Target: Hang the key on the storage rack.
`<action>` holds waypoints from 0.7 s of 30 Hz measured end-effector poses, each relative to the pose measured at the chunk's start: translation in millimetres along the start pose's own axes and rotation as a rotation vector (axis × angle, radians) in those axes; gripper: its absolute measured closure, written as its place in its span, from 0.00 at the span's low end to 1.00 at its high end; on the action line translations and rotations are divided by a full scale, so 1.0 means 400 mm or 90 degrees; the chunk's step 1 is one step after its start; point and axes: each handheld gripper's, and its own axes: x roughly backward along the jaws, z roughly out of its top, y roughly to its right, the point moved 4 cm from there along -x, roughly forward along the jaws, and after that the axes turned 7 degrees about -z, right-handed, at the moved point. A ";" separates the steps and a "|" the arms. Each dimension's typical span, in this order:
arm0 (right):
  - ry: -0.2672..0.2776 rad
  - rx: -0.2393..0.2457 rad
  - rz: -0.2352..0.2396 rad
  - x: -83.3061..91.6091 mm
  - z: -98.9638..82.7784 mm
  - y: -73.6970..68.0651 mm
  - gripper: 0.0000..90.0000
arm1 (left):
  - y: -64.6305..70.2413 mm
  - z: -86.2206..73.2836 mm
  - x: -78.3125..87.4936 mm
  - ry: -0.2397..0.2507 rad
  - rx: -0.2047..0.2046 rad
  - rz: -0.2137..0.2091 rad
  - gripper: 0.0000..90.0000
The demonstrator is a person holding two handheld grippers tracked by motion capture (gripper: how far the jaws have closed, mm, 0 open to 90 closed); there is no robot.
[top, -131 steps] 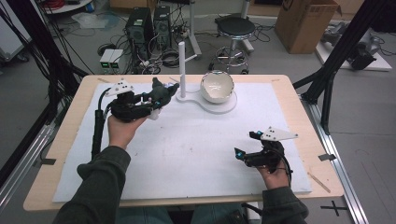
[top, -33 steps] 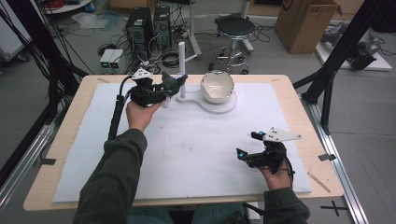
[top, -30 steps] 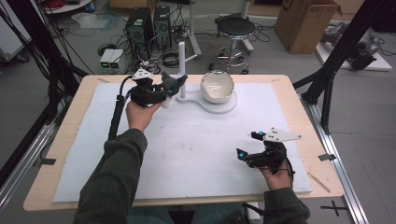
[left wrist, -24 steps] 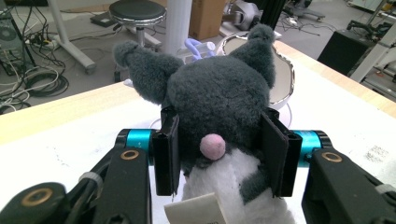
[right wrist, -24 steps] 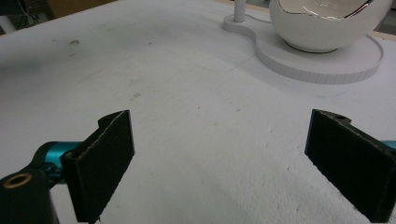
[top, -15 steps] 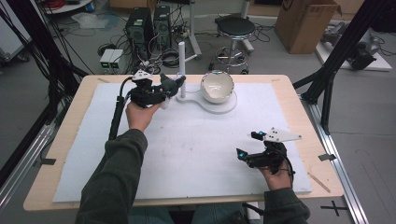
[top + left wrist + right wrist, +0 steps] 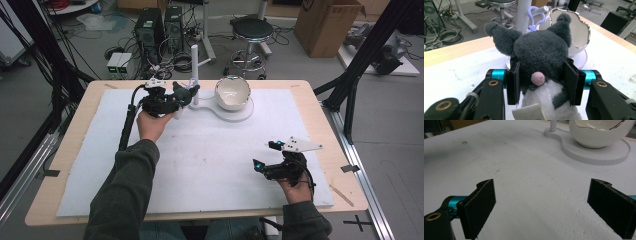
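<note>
Left gripper view: left claw (image 7: pixel 541 82) pinching plush toy (image 7: pixel 541 55); white post (image 7: pixel 524 13), egg-shaped bowl (image 7: pixel 576 30) behind; right claw (image 7: pixel 541 207) spread.

Overhead camera looks down across the white foam-covered table (image 7: pixel 200 165). Both gripper cameras sit low and close, sharing the glossy white egg-shaped bowl (image 7: pixel 599 132).

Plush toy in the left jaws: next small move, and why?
Probably ease the left gripper forward so the purple loop slips over the peg on the white post. The grey plush toy is clamped between the jaws, and its loop already sits right by the peg. The right gripper rests open on the table.
</note>
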 end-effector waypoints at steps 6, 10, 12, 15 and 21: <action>0.000 -0.001 0.001 0.001 0.000 0.000 0.08 | -0.001 -0.005 -0.008 -0.007 -0.001 0.004 0.60; 0.000 -0.001 0.001 0.000 0.000 -0.001 0.08 | -0.001 -0.009 -0.015 -0.014 -0.005 0.005 0.60; 0.000 0.000 0.001 0.000 0.000 -0.001 0.08 | 0.000 -0.011 -0.018 -0.016 -0.005 0.008 0.60; 0.000 0.000 0.001 0.000 0.000 0.000 0.08 | -0.001 -0.014 -0.023 -0.015 -0.004 0.009 0.60; -0.001 0.001 0.001 -0.001 0.000 -0.001 0.08 | -0.001 -0.019 -0.033 -0.020 -0.003 0.012 0.59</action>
